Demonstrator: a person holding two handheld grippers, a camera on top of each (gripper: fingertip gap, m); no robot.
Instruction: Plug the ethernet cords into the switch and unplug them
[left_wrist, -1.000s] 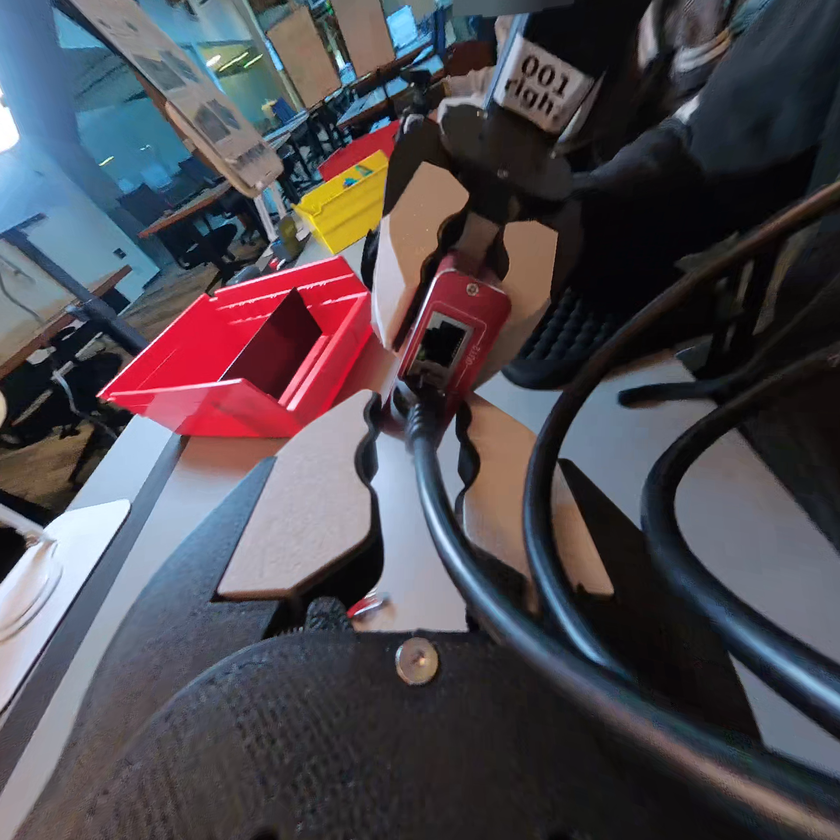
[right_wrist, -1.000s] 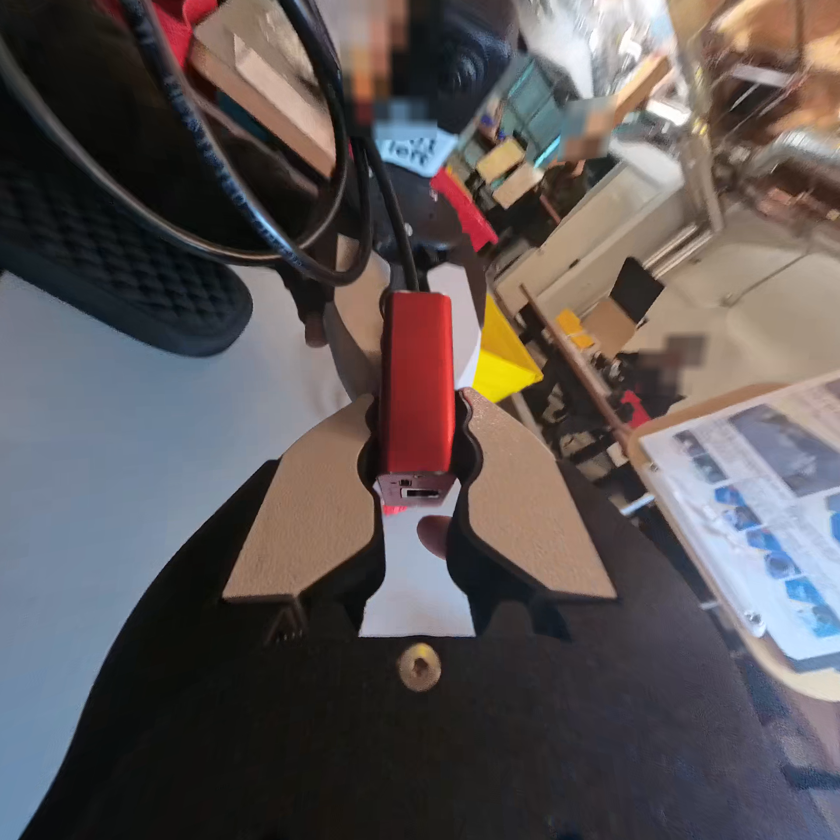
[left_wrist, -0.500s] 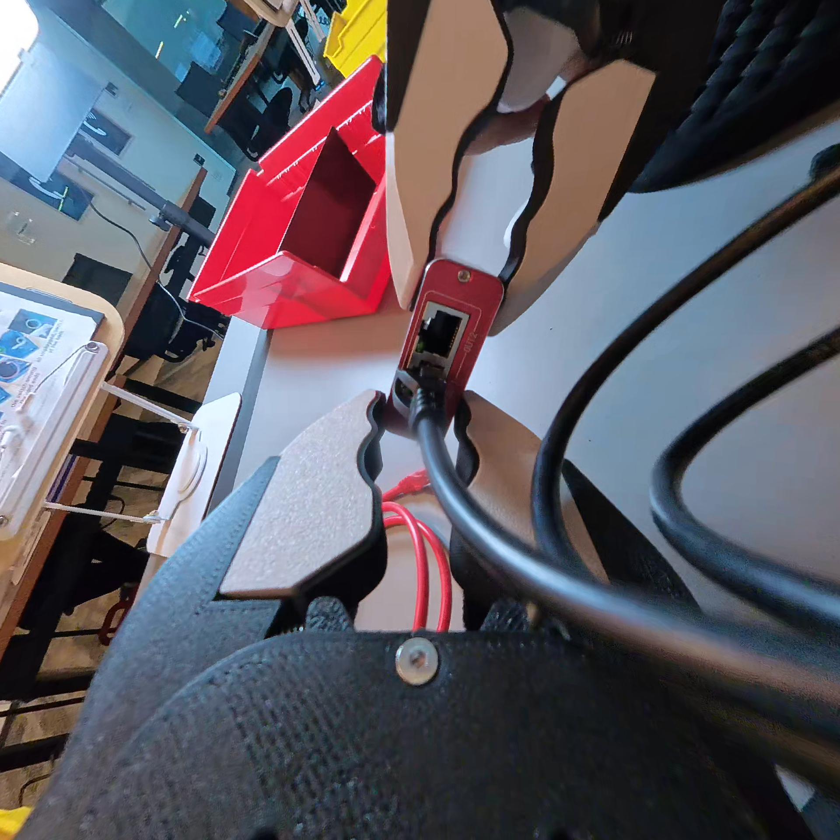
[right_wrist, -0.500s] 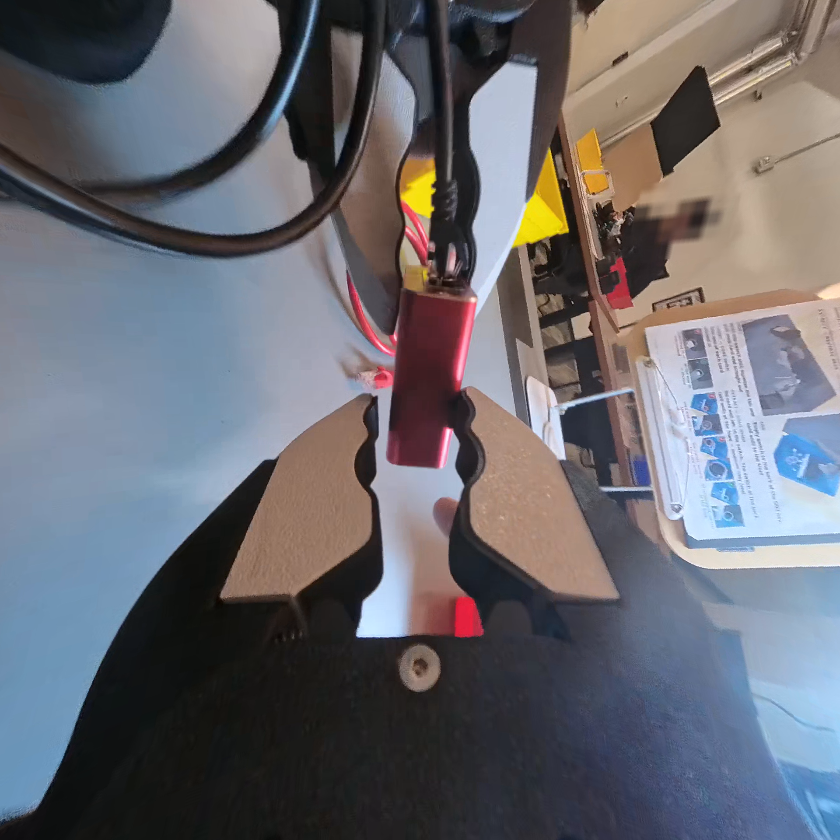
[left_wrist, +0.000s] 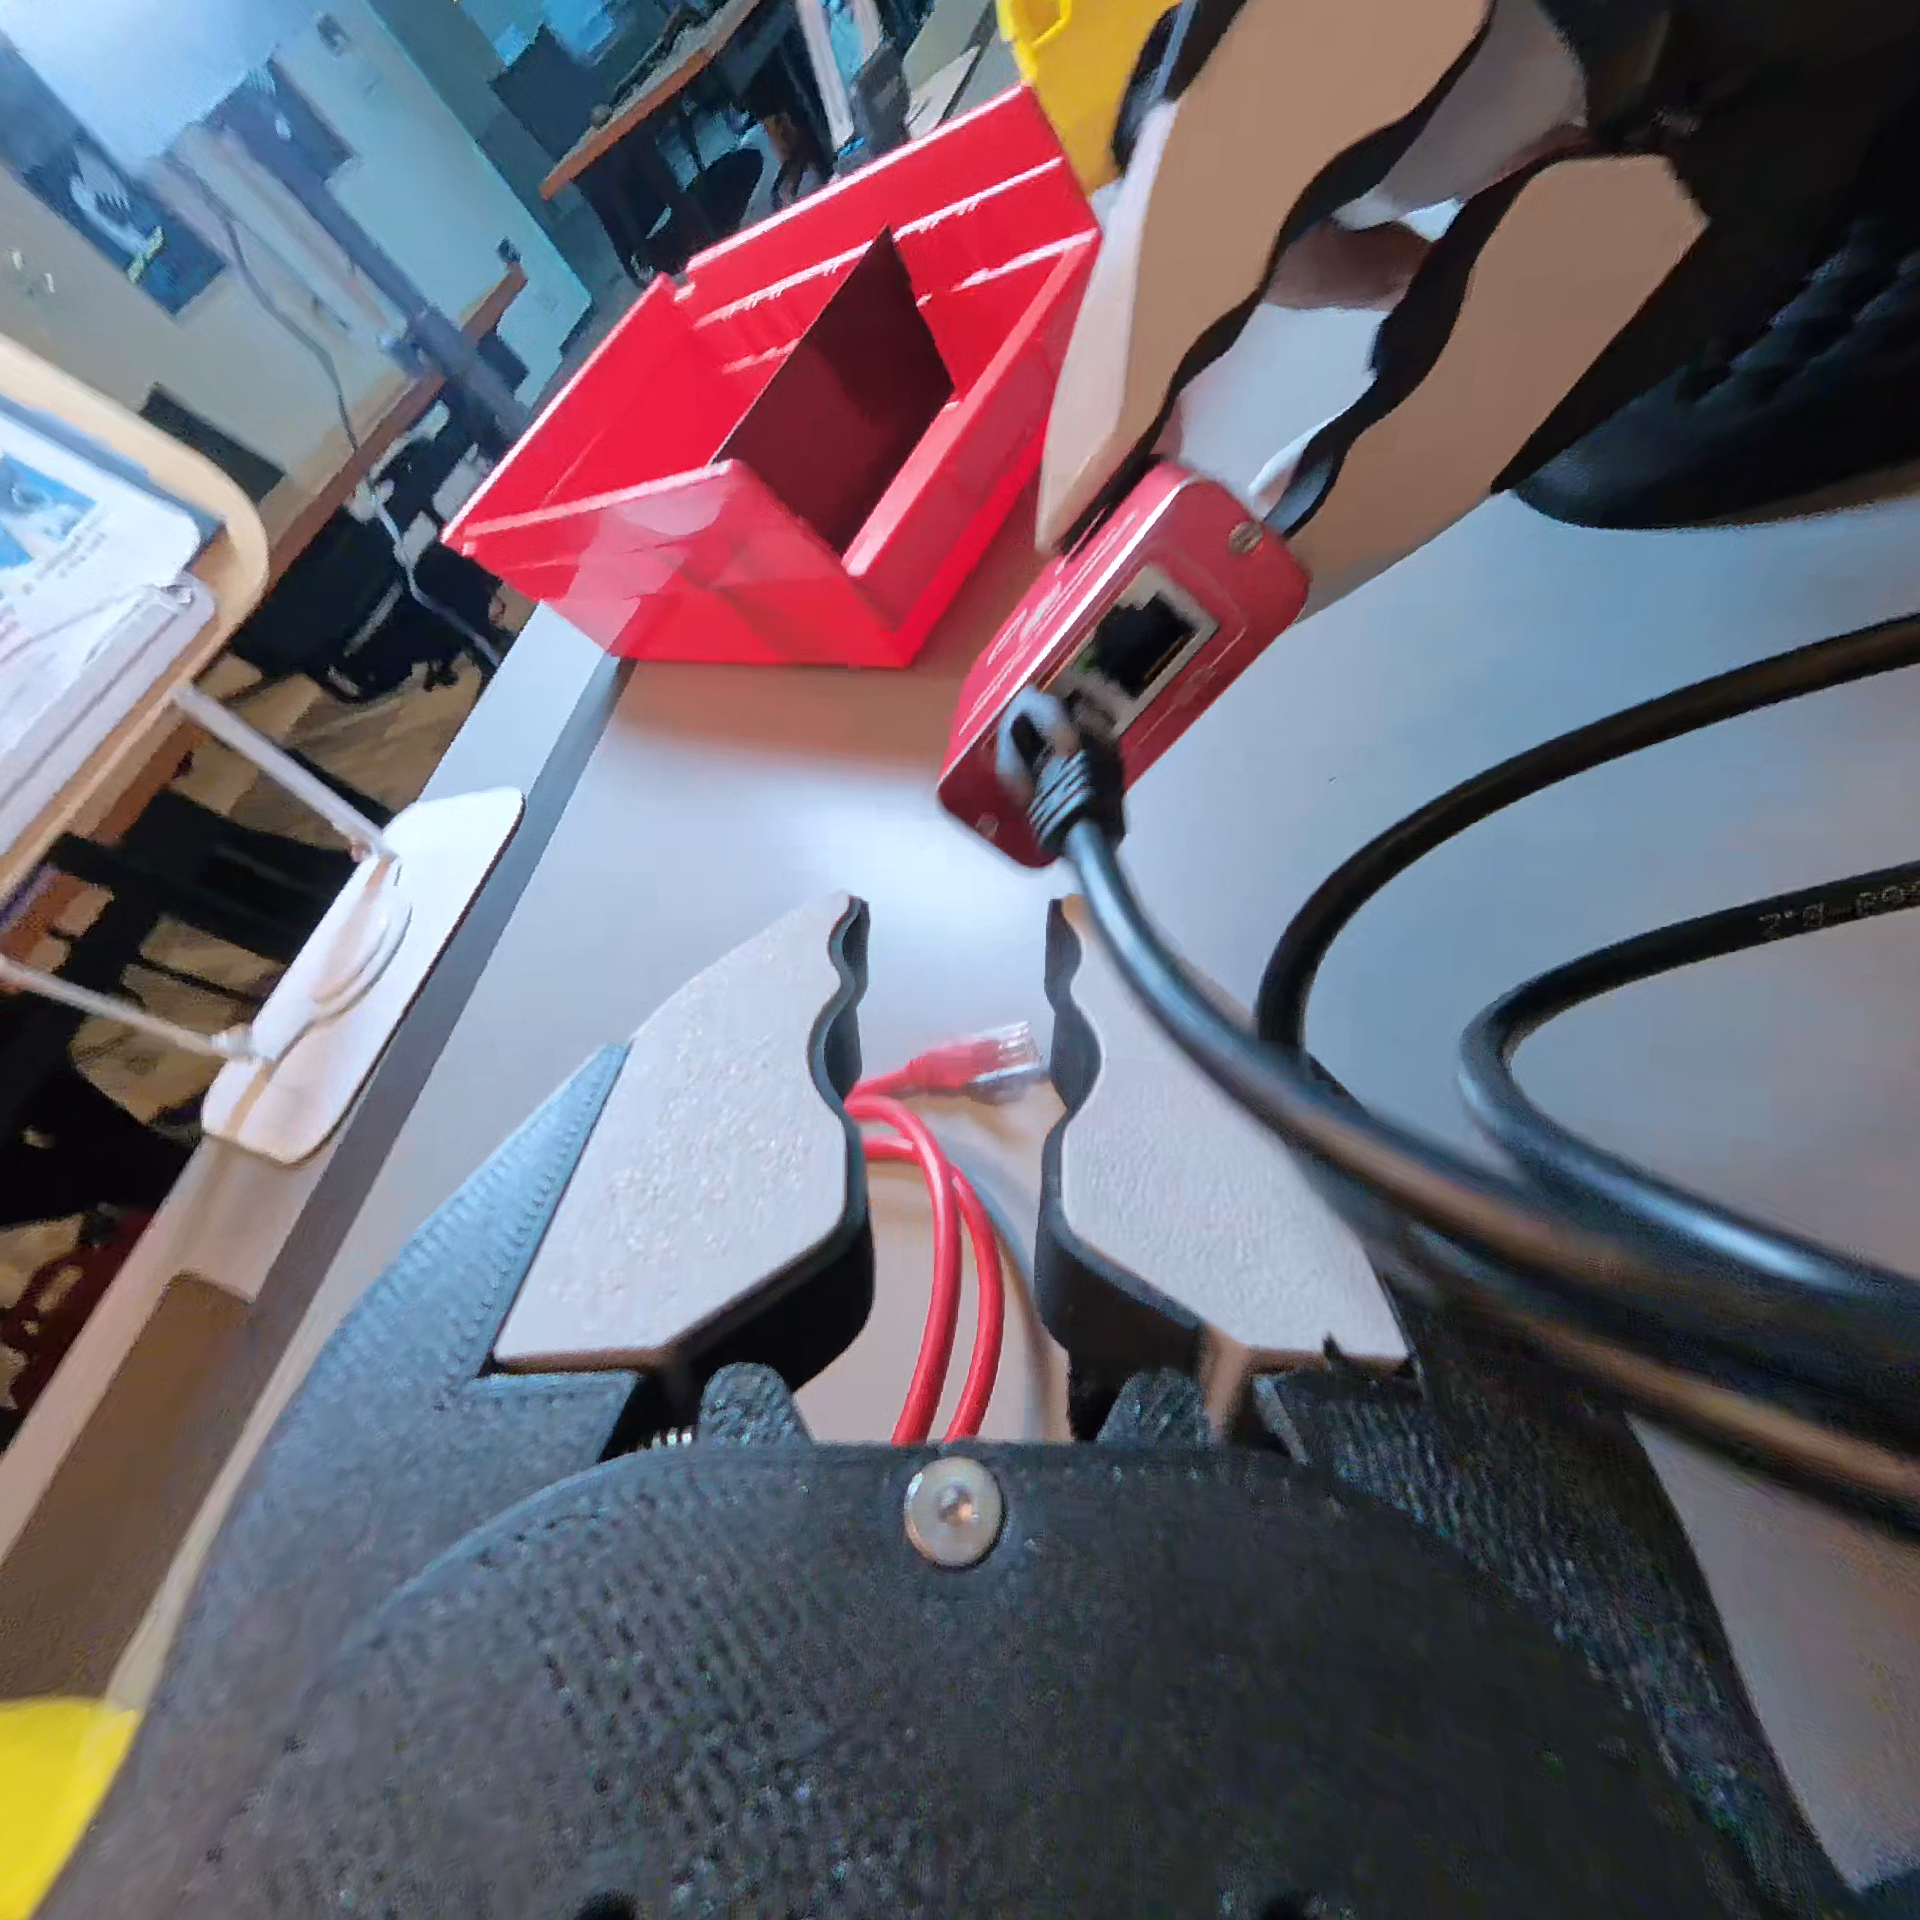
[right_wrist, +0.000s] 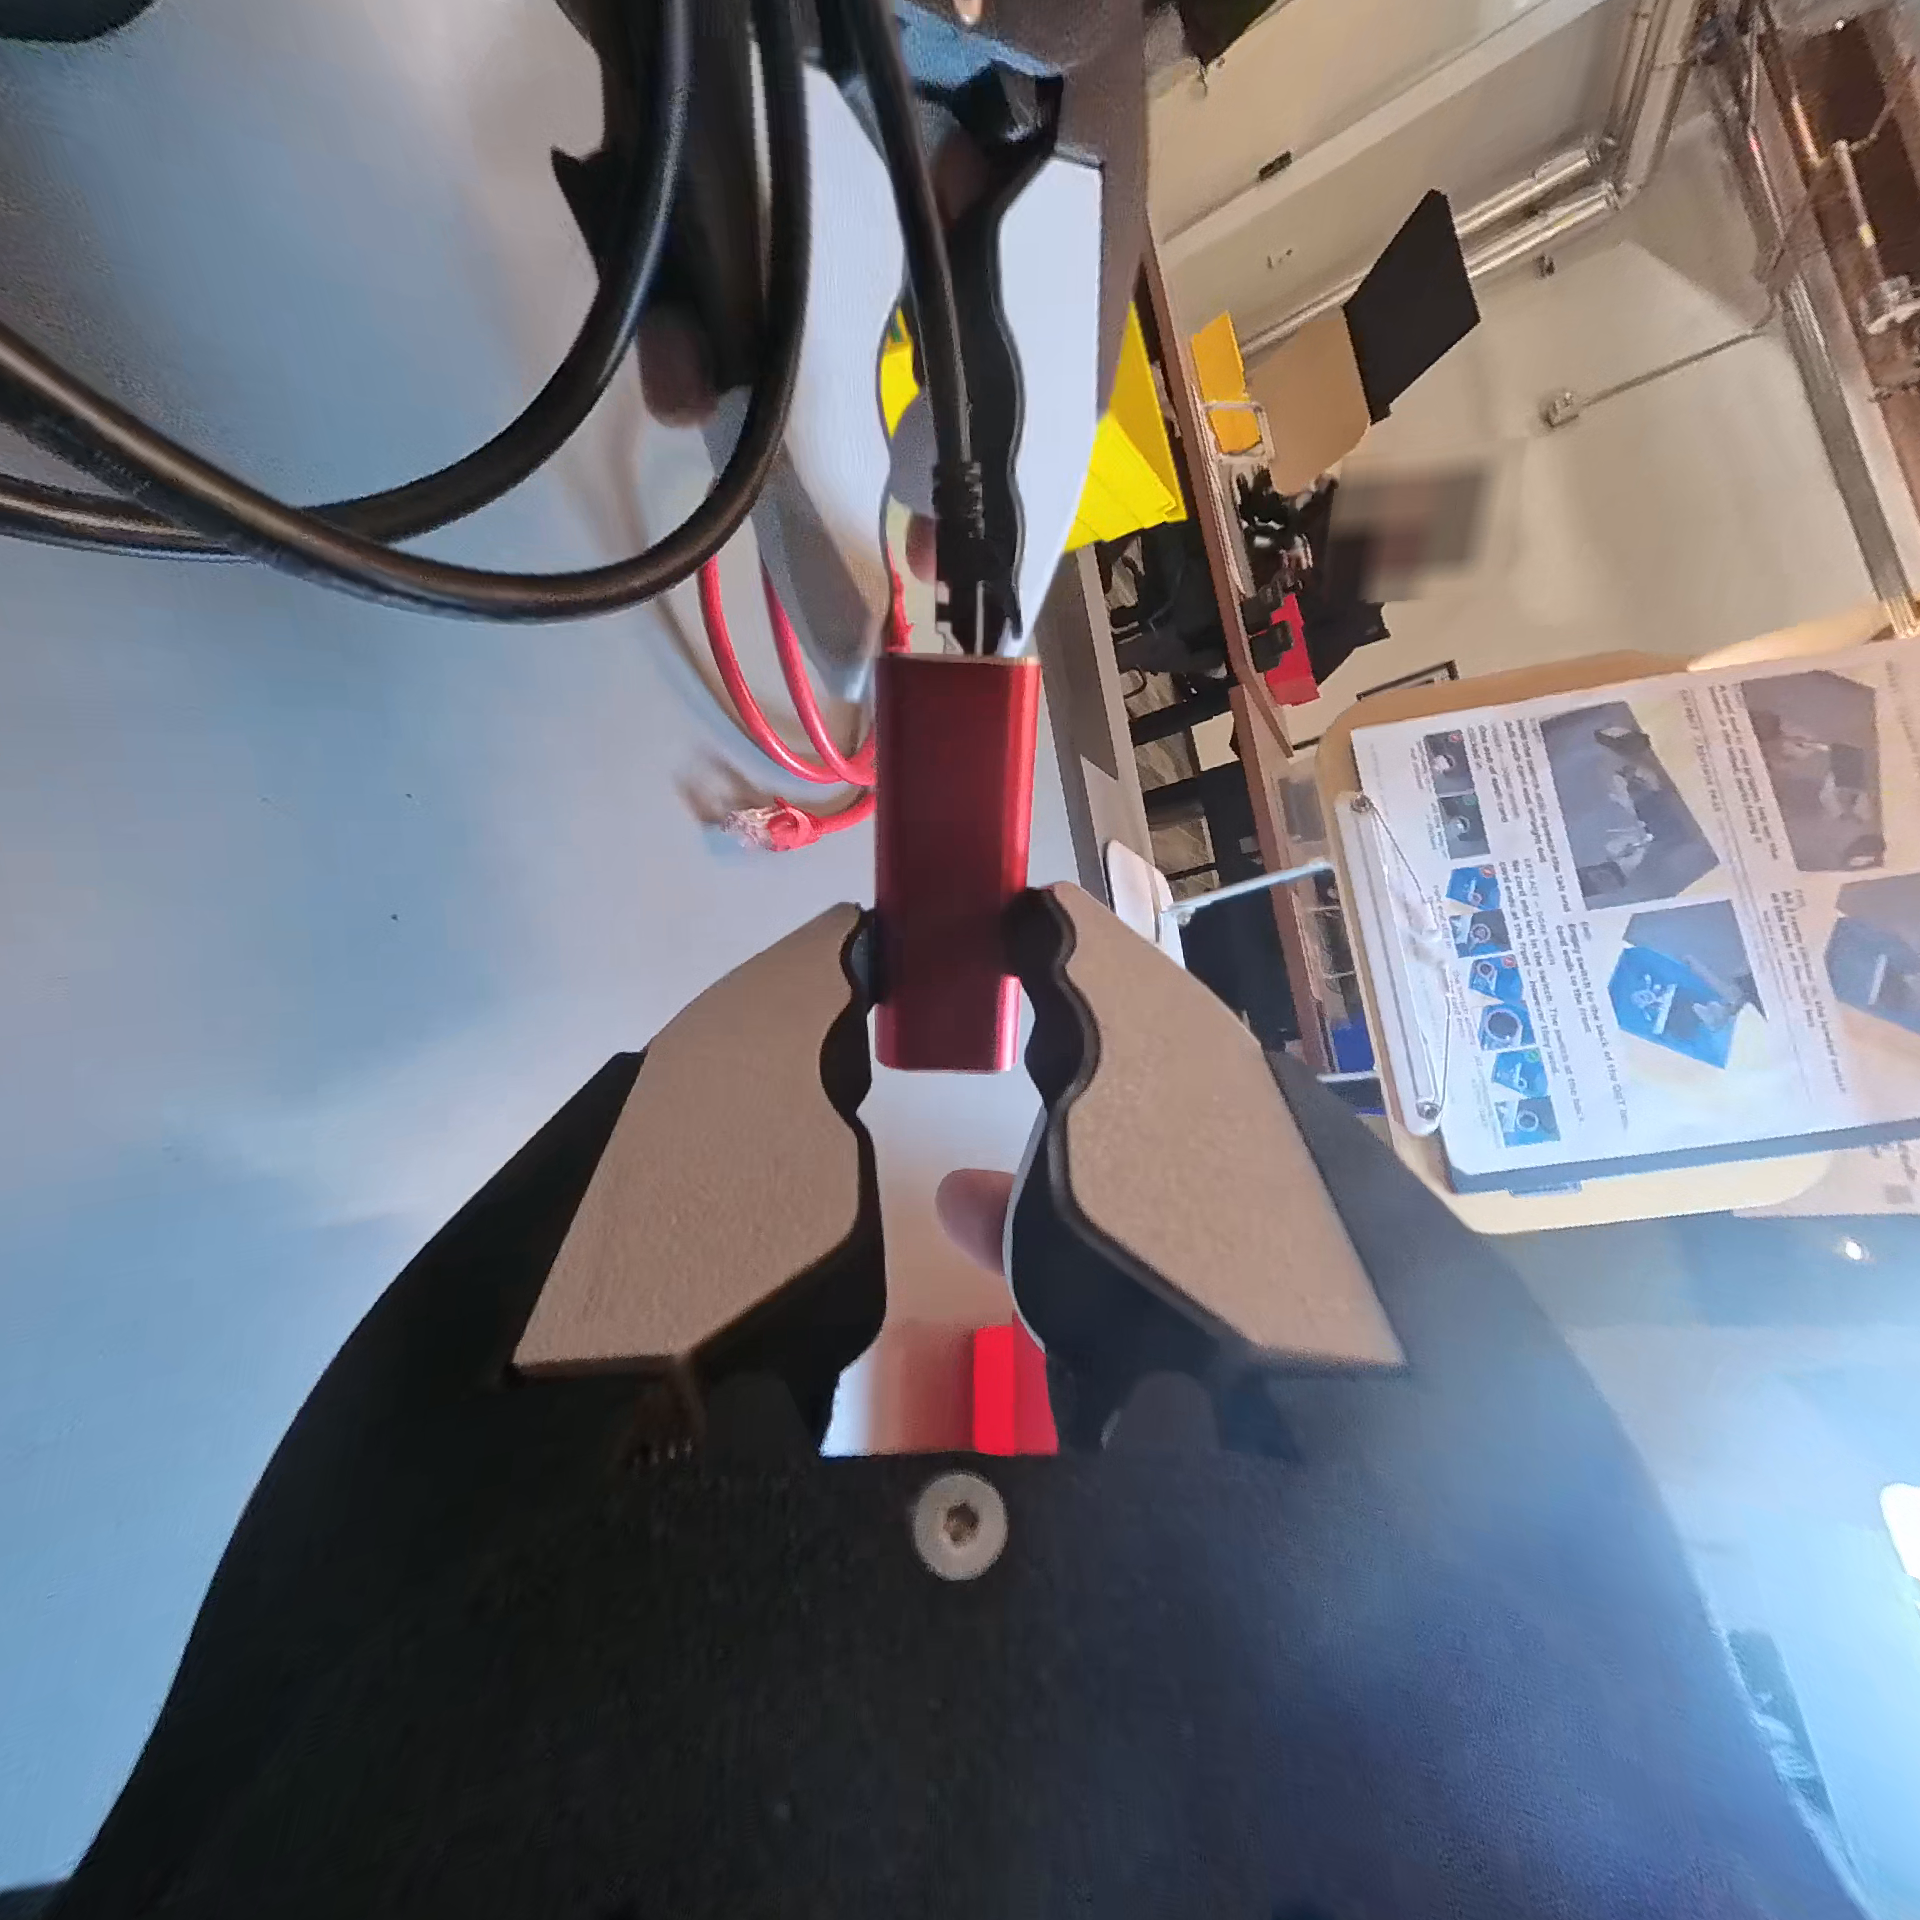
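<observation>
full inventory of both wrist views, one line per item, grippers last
small red metal switch box: 1, red, above the table, held at its far end; one port empty
thick black ethernet cord: 1, black, plugged into the switch, looping right
thin red ethernet cord: 1, red, loose on the table, plug free
red plastic bin: 1, red, table's far left, holds a dark divider
yellow plastic bin: 1, yellow, beyond the left gripper
grey table: 1, grey, under everything
clipboard of printed sheets: 1, white pages, off the table's edge
white stand base: 1, white, beside table edge
left gripper: open, near cord
right gripper: shut on switch
</observation>
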